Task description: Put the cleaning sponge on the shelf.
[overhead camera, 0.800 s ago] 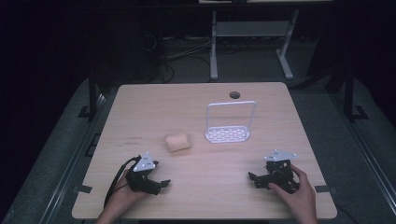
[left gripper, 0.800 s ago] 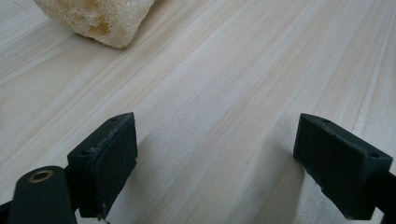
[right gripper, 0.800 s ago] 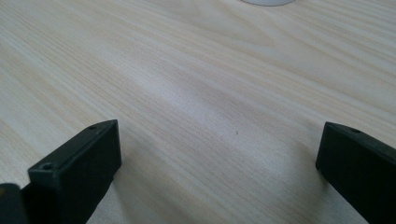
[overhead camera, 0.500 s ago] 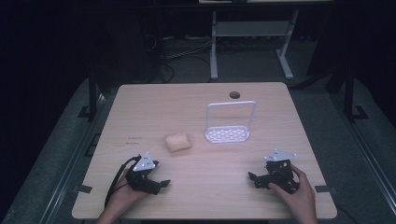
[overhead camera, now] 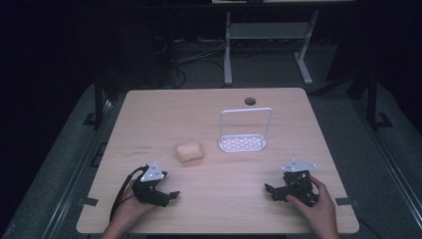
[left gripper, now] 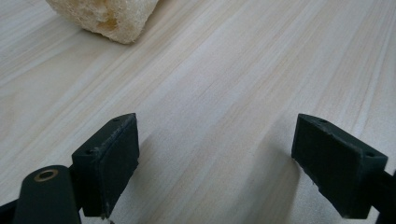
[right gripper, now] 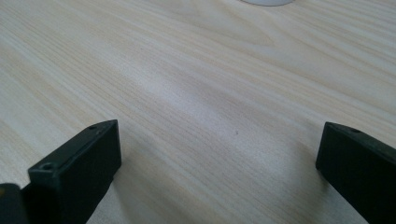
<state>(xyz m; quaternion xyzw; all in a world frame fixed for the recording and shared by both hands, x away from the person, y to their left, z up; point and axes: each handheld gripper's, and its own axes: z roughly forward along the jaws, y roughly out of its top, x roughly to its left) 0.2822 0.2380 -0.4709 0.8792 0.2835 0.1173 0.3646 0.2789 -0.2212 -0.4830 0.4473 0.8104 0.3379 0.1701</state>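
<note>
Insp. notes, L to R, high view ref unless stated

L tool point(overhead camera: 171, 194): rested low on table point(overhead camera: 149, 109) at near-L edge, held by person's L hand, cable trailing off to the L. Jaws stood wide apart, nothing btwn them; L gripper view confirmed bare wood btwn both pads point(left gripper: 112, 158). Tool pointed toward table centre, not at the item.

Item in hand, judged: tan sponge-like block point(overhead camera: 189, 151), porous surface, lying flat on table fwd of L tool and slightly to its R, near but not touching. In L gripper view the block point(left gripper: 105, 16) sat at top-L corner, well off the jaw line.

White wire rack point(overhead camera: 244, 133): upright frame w/ perforated base, R of block, apart from it, nothing on it. Round cable hole point(overhead camera: 250, 101) behind rack.

R tool point(overhead camera: 271, 190): low on table at near-R edge in person's R hand, jaws likewise spread wide, nothing gripped; R gripper view showed wood btwn pads and a sliver of rack base point(right gripper: 266, 2) at top edge.

Assessment: work appeared at the start, reach for block not yet made. Recs for the step: swing L tool toward the block so it sits centred btwn pads before advancing; keep jaws fully spread on approach; come in low and level, pads astride the block's narrower sides; close gently, as block looks soft and would likely squash or squirt out under a hard pinch. R tool best kept clear of rack
</note>
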